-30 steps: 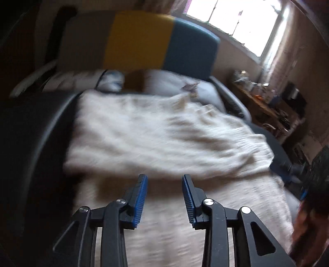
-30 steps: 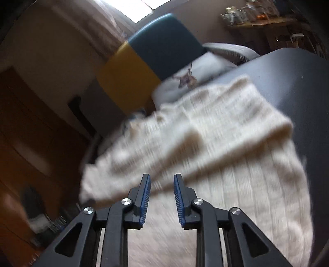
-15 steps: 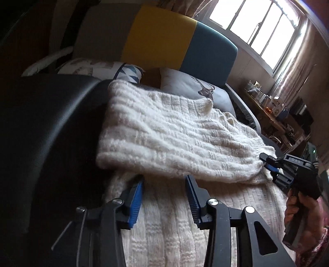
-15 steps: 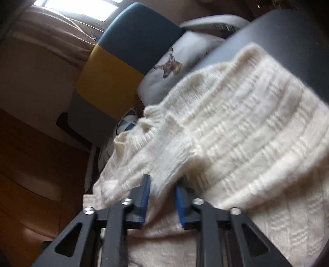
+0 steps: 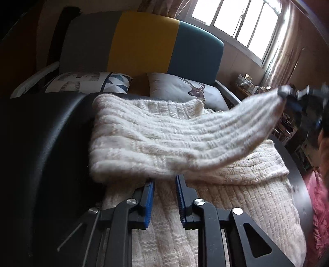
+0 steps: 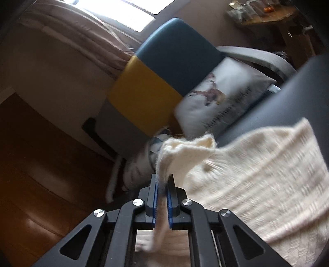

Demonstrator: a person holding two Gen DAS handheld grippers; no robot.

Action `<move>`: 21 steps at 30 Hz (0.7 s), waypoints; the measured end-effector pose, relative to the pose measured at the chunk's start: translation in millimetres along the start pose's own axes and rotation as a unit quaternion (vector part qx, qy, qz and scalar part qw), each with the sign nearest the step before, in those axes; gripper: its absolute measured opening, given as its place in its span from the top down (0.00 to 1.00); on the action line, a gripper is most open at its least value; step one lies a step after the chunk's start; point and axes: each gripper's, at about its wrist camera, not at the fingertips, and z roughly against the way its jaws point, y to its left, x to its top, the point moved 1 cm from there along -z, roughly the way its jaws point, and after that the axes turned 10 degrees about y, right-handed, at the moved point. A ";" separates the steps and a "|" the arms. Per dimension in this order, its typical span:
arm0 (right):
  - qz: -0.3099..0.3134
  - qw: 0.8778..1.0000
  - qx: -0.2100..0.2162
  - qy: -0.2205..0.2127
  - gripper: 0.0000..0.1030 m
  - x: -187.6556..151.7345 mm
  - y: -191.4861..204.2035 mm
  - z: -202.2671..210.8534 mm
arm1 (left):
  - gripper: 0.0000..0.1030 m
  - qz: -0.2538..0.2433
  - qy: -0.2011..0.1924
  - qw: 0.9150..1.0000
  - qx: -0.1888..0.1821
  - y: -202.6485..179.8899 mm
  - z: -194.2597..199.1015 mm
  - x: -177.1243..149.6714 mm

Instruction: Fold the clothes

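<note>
Cream knitted sweater [image 5: 164, 143] lay on the black tabletop [image 5: 51, 143], its sleeve pinched and lifted by the right claw [image 6: 162, 180], while the left claw [image 5: 164, 180], jaws just narrowing, straddled its folded edge.

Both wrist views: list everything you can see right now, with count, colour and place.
sweater: one, cream knit, on the dark surface, one end lifted
surface: one, black, under the sweater
headboard: one, grey, yellow and teal, at the back
pillows: two, white printed, below the headboard
window: one, bright, upper right
side table: one, wooden, cluttered, by the window
left gripper: black with blue pads, tips under the folded edge, jaws just closing
right gripper: black with blue pads, shut on the sweater's lifted end
</note>
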 end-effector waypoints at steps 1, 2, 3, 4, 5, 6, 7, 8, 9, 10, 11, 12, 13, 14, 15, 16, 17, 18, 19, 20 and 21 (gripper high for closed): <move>0.009 1.000 0.005 0.000 0.94 4.0 10.2 0.3 | 0.79 -0.004 -0.001 1.000 -0.003 -1.5 0.1 -0.3; 0.019 1.000 0.010 0.000 0.94 7.5 20.7 0.6 | 0.79 -0.008 -0.002 1.000 -0.008 -2.9 0.6 -0.6; 0.029 0.999 0.014 -0.002 0.94 10.2 30.2 1.8 | 0.79 -0.012 -0.003 1.000 -0.011 -4.3 0.7 -0.2; 0.038 0.999 0.021 -0.003 0.94 12.7 40.2 3.7 | 0.79 -0.016 -0.004 1.000 -0.013 -5.7 0.6 0.5; 0.045 0.999 0.026 -0.005 0.94 14.8 48.8 5.2 | 0.79 -0.016 -0.002 1.000 -0.003 -6.5 -1.4 2.4; 0.050 0.998 0.029 -0.005 0.94 16.2 55.8 6.3 | 0.79 -0.015 0.003 1.000 0.014 -6.8 -4.5 5.1; 0.058 0.998 0.032 -0.006 0.94 16.6 63.0 8.1 | 0.79 -0.012 0.007 1.000 0.027 -6.4 -7.2 8.0; 0.068 0.997 0.034 -0.008 0.94 16.3 70.2 10.2 | 0.79 -0.003 0.014 0.999 0.038 -3.2 -11.3 12.3; 0.075 0.996 0.036 -0.008 0.94 15.6 76.1 11.9 | 0.80 0.011 0.016 0.999 0.048 1.6 -13.8 16.2; 0.079 0.996 0.039 -0.009 0.94 14.2 80.1 13.6 | 0.88 0.024 0.011 0.998 0.053 6.7 -13.6 18.4; 0.081 0.996 0.043 -0.009 0.94 12.5 82.6 15.9 | 0.94 0.041 0.004 0.998 0.056 13.3 -11.7 19.2; 0.082 0.996 0.046 -0.010 0.94 10.6 83.7 18.6 | 0.94 0.059 -0.004 0.997 0.059 20.6 -9.5 19.5; 0.084 0.995 0.045 -0.013 0.94 8.9 84.3 21.8 | 0.94 0.077 -0.012 0.995 0.062 28.0 -7.2 19.9; 0.087 0.995 0.043 -0.017 0.94 7.7 84.8 25.2 | 0.94 0.093 -0.015 0.994 0.061 35.3 -6.4 18.7; 0.090 0.995 0.038 -0.022 0.94 6.8 83.1 28.0 | 0.95 0.110 -0.015 0.992 0.057 42.6 -6.4 16.8; 0.092 0.995 0.031 -0.026 0.94 6.2 79.7 30.2 | 0.96 0.126 -0.016 0.990 0.054 49.9 -6.4 14.8; 0.095 0.995 0.025 -0.031 0.94 5.7 76.3 32.5 | 0.99 0.139 -0.016 0.989 0.051 56.0 -6.9 12.3; 0.092 0.995 0.018 -0.034 0.94 5.3 71.0 33.8 | 0.99 0.152 -0.017 0.987 0.046 60.9 -7.4 9.9; 0.083 0.996 0.009 -0.035 0.94 4.5 61.0 34.1 | 0.99 0.162 -0.021 0.986 0.041 64.6 -7.2 7.7; 0.074 0.997 -0.001 -0.034 0.94 3.3 50.7 33.2 | 0.99 0.165 -0.023 0.985 0.038 65.8 -7.3 6.8; 0.065 0.997 -0.012 -0.030 0.94 1.3 39.7 30.9 | 0.99 0.166 -0.024 0.985 0.037 65.9 -7.6 6.5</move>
